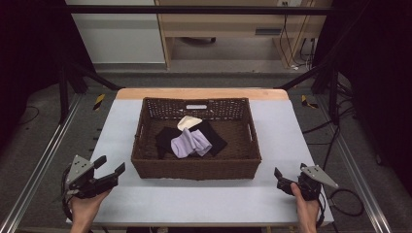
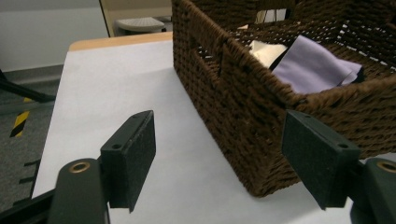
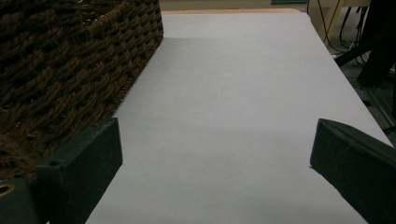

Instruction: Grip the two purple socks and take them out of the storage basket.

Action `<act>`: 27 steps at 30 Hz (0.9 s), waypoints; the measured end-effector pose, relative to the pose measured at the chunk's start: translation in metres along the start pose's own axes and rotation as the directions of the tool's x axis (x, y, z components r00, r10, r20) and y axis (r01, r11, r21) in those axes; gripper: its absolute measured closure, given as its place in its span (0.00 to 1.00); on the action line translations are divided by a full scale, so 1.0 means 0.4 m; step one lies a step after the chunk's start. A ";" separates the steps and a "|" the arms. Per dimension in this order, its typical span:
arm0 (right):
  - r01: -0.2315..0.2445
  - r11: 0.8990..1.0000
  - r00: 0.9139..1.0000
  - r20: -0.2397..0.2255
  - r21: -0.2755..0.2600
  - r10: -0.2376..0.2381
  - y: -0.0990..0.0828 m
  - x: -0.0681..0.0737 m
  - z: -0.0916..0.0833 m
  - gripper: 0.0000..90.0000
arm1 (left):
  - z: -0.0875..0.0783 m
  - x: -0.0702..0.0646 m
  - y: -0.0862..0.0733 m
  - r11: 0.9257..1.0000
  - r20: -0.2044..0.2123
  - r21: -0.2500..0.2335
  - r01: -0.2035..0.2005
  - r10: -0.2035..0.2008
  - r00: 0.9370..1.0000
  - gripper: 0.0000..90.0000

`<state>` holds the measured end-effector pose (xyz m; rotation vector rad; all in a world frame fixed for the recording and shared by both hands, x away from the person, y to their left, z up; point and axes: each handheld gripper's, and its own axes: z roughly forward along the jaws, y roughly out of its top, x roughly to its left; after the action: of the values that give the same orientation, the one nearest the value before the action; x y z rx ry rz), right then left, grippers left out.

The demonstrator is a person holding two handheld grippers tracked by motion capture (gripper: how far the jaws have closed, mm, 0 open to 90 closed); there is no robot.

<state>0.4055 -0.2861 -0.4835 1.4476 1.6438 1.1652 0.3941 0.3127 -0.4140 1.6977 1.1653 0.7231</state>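
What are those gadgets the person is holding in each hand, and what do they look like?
They are two handheld grippers. The left gripper and right gripper are black, each with two flat rectangular jaws faced with dark textured pads. A grey triangular plate sits on top of each, and a black cable trails from the right one. No sleeves show at the wrists.

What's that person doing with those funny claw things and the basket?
A person sits at a table holding a claw-like gripper in each hand. The left gripper and right gripper rest near the table's front corners, both open and holding nothing. Between them stands a brown basket with cloths inside: a purple cloth on top of a black cloth, and a cream cloth behind. Nothing is being touched.
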 end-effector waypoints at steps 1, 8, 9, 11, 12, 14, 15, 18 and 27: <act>0.004 1.000 1.000 -0.001 0.003 -0.004 0.000 0.000 0.001 0.03 | -0.002 -0.005 0.007 1.000 0.007 -0.003 -0.004 0.004 1.000 0.29; 0.014 1.000 1.000 0.002 0.002 -0.014 0.001 0.005 0.002 0.03 | -0.006 -0.016 0.027 1.000 0.025 -0.017 0.011 -0.010 1.000 0.29; 0.007 1.000 1.000 0.004 0.001 -0.007 0.001 0.005 0.003 0.03 | -0.006 -0.017 0.032 1.000 0.024 -0.019 0.007 -0.006 1.000 0.29; -0.008 1.000 1.000 0.015 -0.006 0.008 0.000 0.003 0.001 0.04 | -0.008 -0.019 0.046 1.000 0.020 -0.026 -0.005 0.005 1.000 0.29; -0.009 1.000 1.000 0.017 -0.007 0.009 0.000 0.002 0.001 0.04 | -0.008 -0.019 0.046 1.000 0.020 -0.026 -0.005 0.005 1.000 0.28; -0.010 1.000 1.000 0.017 -0.009 0.010 -0.001 0.001 0.001 0.04 | -0.007 -0.020 0.055 1.000 0.021 -0.029 -0.003 0.004 1.000 0.28; -0.013 1.000 1.000 0.015 -0.007 0.013 -0.001 0.001 0.001 0.04 | -0.006 -0.022 0.060 0.999 0.024 -0.034 -0.005 0.006 1.000 0.28; -0.010 1.000 1.000 0.019 -0.005 0.010 -0.001 0.002 0.002 0.04 | -0.002 -0.030 0.076 0.999 0.031 -0.045 -0.013 0.014 0.999 0.28; -0.004 1.000 1.000 0.015 -0.010 0.004 0.002 0.009 0.010 0.04 | 0.024 -0.070 0.144 0.996 0.062 -0.075 -0.042 0.047 0.997 0.28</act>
<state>0.4088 -0.2818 -0.4839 1.4508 1.6237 1.1602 0.4136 0.2760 -0.3641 1.6773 1.0479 0.7254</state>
